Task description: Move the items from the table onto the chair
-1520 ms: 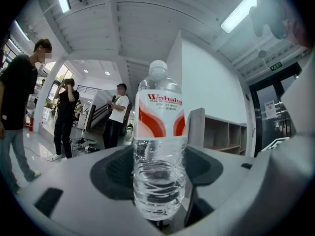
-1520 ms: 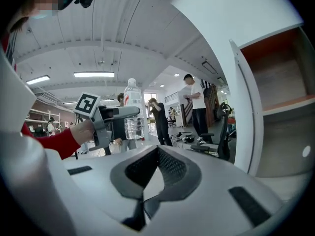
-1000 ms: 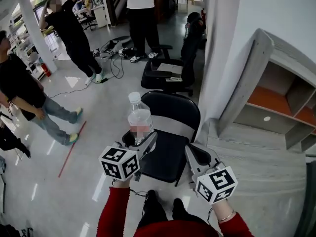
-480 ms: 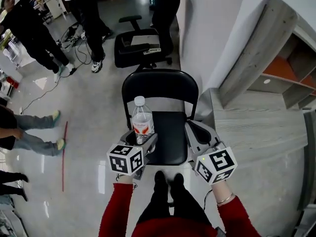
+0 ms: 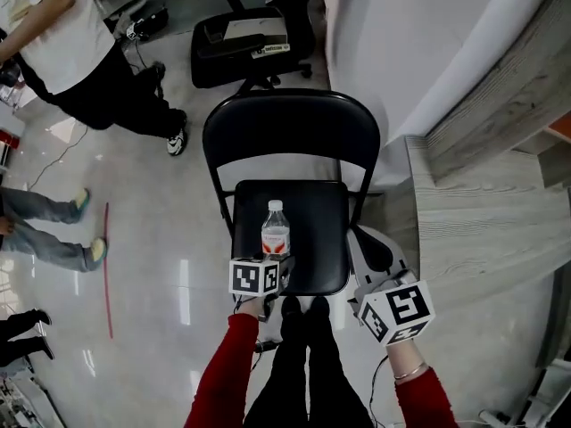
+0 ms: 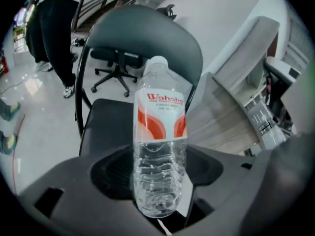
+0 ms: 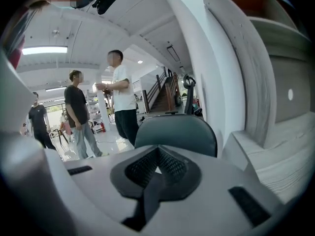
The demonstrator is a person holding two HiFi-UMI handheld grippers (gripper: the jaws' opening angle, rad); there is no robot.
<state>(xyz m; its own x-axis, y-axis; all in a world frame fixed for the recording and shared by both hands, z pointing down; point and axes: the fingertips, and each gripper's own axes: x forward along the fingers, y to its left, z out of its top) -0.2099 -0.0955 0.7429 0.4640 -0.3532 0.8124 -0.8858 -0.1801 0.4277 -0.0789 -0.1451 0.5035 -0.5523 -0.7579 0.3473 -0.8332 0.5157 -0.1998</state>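
Observation:
A clear water bottle (image 5: 275, 228) with a red and white label stands upright over the black seat of the folding chair (image 5: 287, 136). My left gripper (image 5: 274, 264) is shut on its lower body. In the left gripper view the bottle (image 6: 159, 146) rises between the dark jaws, with the chair back (image 6: 142, 36) behind it. I cannot tell whether its base touches the seat. My right gripper (image 5: 375, 250) hangs beside the chair's right edge, shut and holding nothing. In the right gripper view its jaws (image 7: 156, 173) meet, and the chair back (image 7: 176, 132) shows beyond them.
A grey wooden table (image 5: 486, 212) lies to the right of the chair, against a white wall. A black office chair (image 5: 241, 43) stands behind the folding chair. People stand at the left (image 5: 71, 69). A red line (image 5: 107, 266) marks the glossy floor.
The left gripper has carried the bottle down and forward over the chair seat. The head view has tilted to look steeply down onto the chair. The right gripper stays shut at the right.

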